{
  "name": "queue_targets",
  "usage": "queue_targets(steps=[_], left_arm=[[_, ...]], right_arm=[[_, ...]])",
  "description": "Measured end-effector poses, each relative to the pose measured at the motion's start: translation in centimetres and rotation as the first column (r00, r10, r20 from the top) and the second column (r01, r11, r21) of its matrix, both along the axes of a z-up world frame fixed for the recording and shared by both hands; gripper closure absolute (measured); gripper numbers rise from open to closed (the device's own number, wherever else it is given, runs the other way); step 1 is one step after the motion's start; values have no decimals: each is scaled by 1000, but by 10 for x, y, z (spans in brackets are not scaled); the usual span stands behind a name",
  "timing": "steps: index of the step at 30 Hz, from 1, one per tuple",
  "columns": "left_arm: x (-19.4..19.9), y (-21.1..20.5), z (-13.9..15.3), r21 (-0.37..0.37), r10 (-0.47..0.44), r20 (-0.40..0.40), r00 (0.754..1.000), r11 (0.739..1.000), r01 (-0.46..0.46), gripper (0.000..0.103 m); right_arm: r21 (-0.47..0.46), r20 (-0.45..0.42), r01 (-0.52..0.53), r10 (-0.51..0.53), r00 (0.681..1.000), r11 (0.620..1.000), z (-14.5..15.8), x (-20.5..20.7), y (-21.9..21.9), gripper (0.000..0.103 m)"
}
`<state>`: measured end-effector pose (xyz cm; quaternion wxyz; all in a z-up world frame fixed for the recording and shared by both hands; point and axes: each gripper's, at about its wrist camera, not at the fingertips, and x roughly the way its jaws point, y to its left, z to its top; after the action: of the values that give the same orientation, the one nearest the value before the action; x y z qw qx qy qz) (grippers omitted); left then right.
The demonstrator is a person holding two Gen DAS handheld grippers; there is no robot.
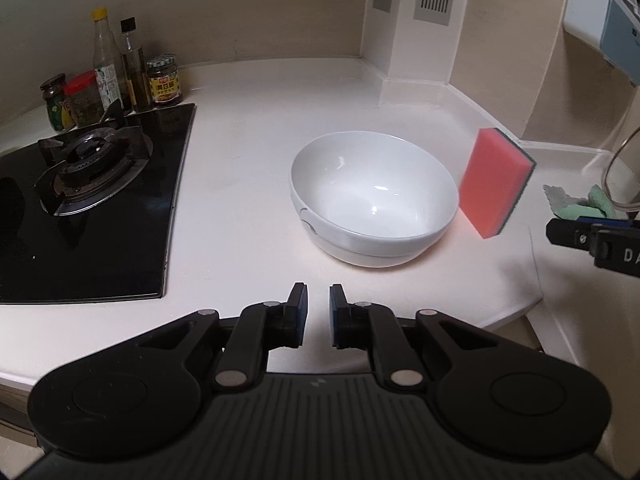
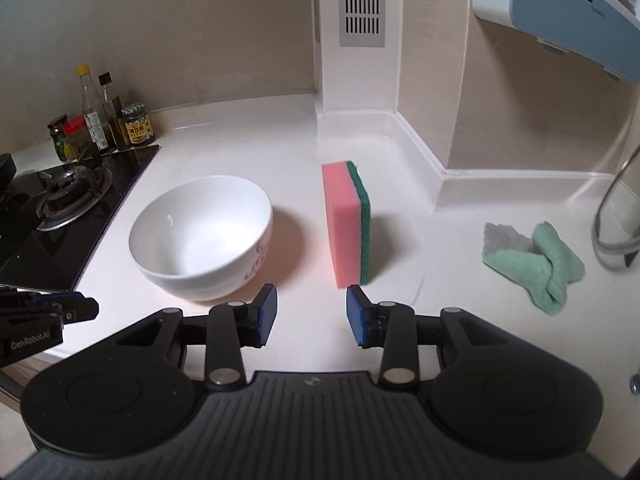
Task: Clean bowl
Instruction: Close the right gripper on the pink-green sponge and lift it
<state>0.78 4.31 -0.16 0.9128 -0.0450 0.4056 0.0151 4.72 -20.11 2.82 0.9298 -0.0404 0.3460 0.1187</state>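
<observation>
Presently, all places taken from the bowl:

- Bowl (image 1: pixel 374 200): white, empty, upright on the pale desk (image 1: pixel 248 128), with a dark painted mark on its outer wall.
- Sponge (image 2: pixel 346 226): pink with a green scouring face, standing on edge just beside the bowl on the side away from the hob; whether it touches the bowl cannot be told.
- Left claw (image 1: pixel 318 316): on the near side of the bowl, above the desk edge, jaws a narrow gap apart with nothing between them.
- Right claw (image 2: pixel 311 316): near the bowl and in front of the sponge, jaws wide apart and empty.
- Gas hob (image 1: pixel 92 184): black glass with one burner, well apart from the bowl, opposite the sponge.
- Bottles and jars (image 1: pixel 116 76): clustered behind the hob by the wall, far from the bowl.
- Green cloth (image 2: pixel 540 264): crumpled on the desk beyond the sponge, well apart from the bowl.
</observation>
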Motion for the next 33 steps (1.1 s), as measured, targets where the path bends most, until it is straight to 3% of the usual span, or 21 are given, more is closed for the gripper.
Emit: queue_targets(steps=[9,17,24,33], left_arm=[[11,4,-3,15,43,-11,999,999,-43,91],[18,6,2,-15,89,-20,996,996,-90,91],[22,5,3,2,122,-24,992,992,-122,91],[34,10,-1,5,72,-32,997,997,-72,91]], right_arm=[[21,48,-47,46,998,999,19,13,3,70],[8,80,-58,57,995,998,29,38,0,70],[-61,43,-63,66,997,996,10,83,5,70],[-115,-53,-63,58,997,991,-13,126,10,70]])
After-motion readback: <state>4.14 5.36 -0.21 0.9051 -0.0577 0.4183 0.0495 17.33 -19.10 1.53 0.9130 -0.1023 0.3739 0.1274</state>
